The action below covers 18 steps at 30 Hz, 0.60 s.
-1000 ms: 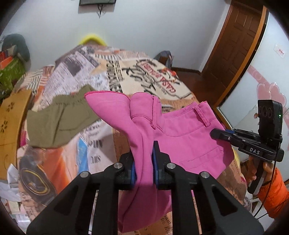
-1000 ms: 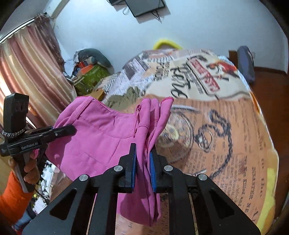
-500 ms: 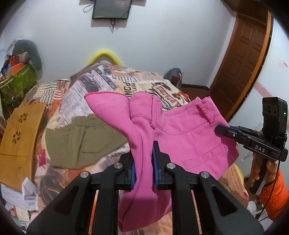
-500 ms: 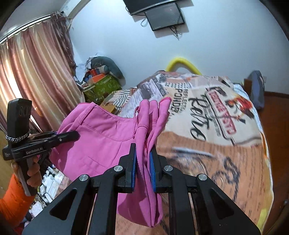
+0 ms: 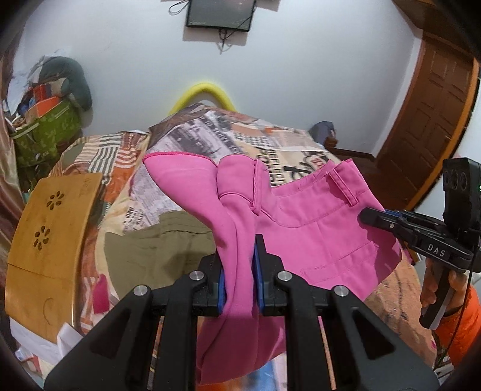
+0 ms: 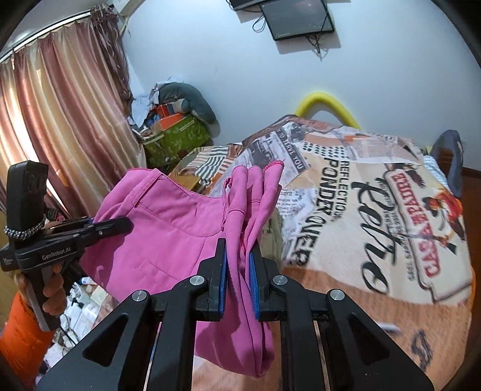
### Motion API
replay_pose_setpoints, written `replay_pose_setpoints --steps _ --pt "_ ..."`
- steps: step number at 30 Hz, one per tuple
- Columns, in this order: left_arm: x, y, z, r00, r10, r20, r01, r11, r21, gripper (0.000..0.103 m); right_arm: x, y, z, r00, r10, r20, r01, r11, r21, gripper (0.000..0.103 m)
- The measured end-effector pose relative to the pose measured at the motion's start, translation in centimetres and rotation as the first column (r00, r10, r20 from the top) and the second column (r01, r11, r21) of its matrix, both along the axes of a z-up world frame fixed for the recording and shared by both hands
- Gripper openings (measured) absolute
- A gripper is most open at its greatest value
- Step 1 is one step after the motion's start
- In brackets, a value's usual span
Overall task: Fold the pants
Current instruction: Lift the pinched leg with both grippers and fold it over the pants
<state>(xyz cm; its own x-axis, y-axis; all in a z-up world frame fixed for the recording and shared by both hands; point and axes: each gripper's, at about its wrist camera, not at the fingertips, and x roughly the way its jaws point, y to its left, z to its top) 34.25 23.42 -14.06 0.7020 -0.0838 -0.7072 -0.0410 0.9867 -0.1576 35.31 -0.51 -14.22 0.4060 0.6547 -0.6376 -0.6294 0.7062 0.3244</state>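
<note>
A pair of pink pants point(image 5: 315, 237) hangs in the air above a bed point(image 6: 375, 240), stretched between two hand-held grippers. The left gripper point(image 5: 239, 270) is clamped on a bunched fold of the pink cloth, its blue pads point(image 5: 222, 288) pressed against the fabric on both sides — the waistband with its belt loop runs off to the right toward the other tool. The right gripper point(image 6: 237, 267) pinches several gathered layers of the same garment, which droop below its jaws. In each view the opposite gripper shows at the edge of the frame, gripped by a hand in an orange sleeve point(image 6: 21, 327). Beneath the pants, an olive-green garment point(image 5: 156, 252) lies on the newspaper-print bedspread — beside it, a wooden board point(image 5: 51, 246). A dark screen point(image 6: 297, 18) hangs on the white wall.
</note>
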Motion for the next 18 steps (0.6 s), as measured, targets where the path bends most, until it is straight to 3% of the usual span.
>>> replay_pose_setpoints --steps 10,18 --pt "5.1 5.4 -6.5 0.998 0.034 -0.06 -0.036 0.999 -0.02 0.015 4.6 6.0 -5.6 0.999 0.033 -0.015 -0.035 0.995 -0.09 0.011" --pt "8.4 8.6 -13.3 0.988 0.054 -0.143 -0.059 0.998 -0.03 0.015 6.9 10.0 -11.0 0.996 0.072 -0.047 -0.082 0.958 -0.275 0.011"
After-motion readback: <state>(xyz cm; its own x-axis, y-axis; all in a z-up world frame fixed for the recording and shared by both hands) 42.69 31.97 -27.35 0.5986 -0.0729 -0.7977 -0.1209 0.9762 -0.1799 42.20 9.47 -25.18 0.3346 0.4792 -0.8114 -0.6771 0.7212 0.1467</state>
